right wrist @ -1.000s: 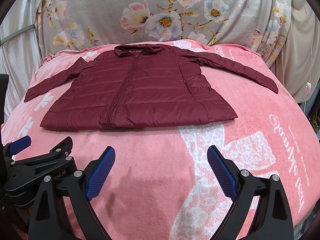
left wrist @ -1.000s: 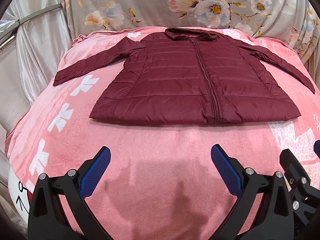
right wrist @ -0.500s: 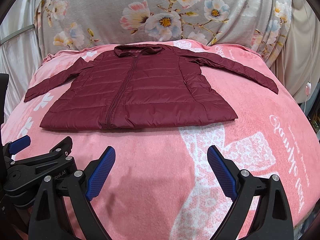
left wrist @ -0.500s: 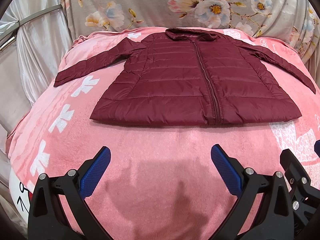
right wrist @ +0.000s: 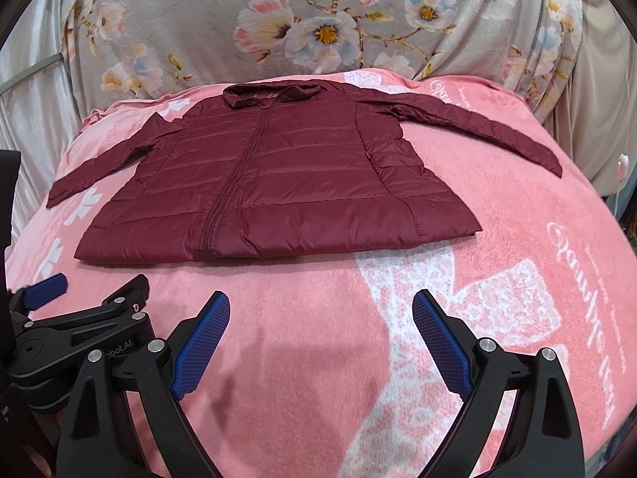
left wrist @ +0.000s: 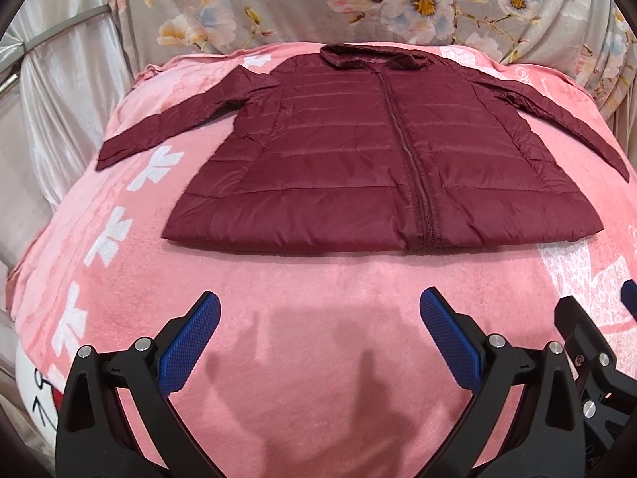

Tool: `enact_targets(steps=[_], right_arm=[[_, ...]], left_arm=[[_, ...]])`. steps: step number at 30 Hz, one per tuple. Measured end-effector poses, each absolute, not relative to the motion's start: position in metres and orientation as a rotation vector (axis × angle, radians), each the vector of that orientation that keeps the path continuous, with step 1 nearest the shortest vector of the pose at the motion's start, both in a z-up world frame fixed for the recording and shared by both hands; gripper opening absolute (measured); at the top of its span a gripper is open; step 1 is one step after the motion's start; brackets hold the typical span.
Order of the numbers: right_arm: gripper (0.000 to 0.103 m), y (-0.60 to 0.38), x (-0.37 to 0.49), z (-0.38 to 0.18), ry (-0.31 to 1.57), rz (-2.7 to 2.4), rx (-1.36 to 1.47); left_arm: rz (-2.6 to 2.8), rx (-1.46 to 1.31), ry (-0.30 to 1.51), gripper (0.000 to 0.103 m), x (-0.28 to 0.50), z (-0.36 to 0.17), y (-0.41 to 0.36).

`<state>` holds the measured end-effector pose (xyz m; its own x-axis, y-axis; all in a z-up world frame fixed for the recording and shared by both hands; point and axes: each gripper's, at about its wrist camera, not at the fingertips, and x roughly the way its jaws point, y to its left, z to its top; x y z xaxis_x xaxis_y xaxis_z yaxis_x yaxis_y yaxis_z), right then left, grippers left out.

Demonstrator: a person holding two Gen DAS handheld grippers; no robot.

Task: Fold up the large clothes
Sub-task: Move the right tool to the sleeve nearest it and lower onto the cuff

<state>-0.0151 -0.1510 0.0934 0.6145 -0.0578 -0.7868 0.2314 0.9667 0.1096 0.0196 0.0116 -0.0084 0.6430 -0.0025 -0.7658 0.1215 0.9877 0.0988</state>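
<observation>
A maroon quilted puffer jacket (left wrist: 358, 147) lies flat and zipped on a pink blanket, collar at the far side, both sleeves spread outward; it also shows in the right wrist view (right wrist: 278, 175). My left gripper (left wrist: 318, 306) is open and empty, held above the blanket short of the jacket's hem. My right gripper (right wrist: 320, 306) is open and empty too, near the hem's right half. The left gripper's body shows at the lower left of the right wrist view (right wrist: 79, 330).
The pink blanket (left wrist: 318, 298) with white prints covers a bed. A grey floral cloth (right wrist: 318, 20) hangs behind it. Shiny silver curtain (left wrist: 51, 91) hangs at the left. The bed's edges drop off left and right.
Both grippers have moved slightly forward toward the jacket; the jacket looks a little nearer. Both stay open, and the jacket has not moved.
</observation>
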Motion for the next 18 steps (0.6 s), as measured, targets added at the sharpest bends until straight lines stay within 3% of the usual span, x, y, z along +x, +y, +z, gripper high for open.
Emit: enact_targets(steps=[13,18], right_arm=[[0.091,-0.333,0.036,0.089,0.815,-0.470,0.443],[0.091,-0.351,0.044,0.096,0.767,-0.479,0.419]], left_arm=[[0.014,0.066,0.857,0.098,0.077,-0.008,0.030],[0.032,0.110,0.817,0.098,0.088,-0.007,0.021]])
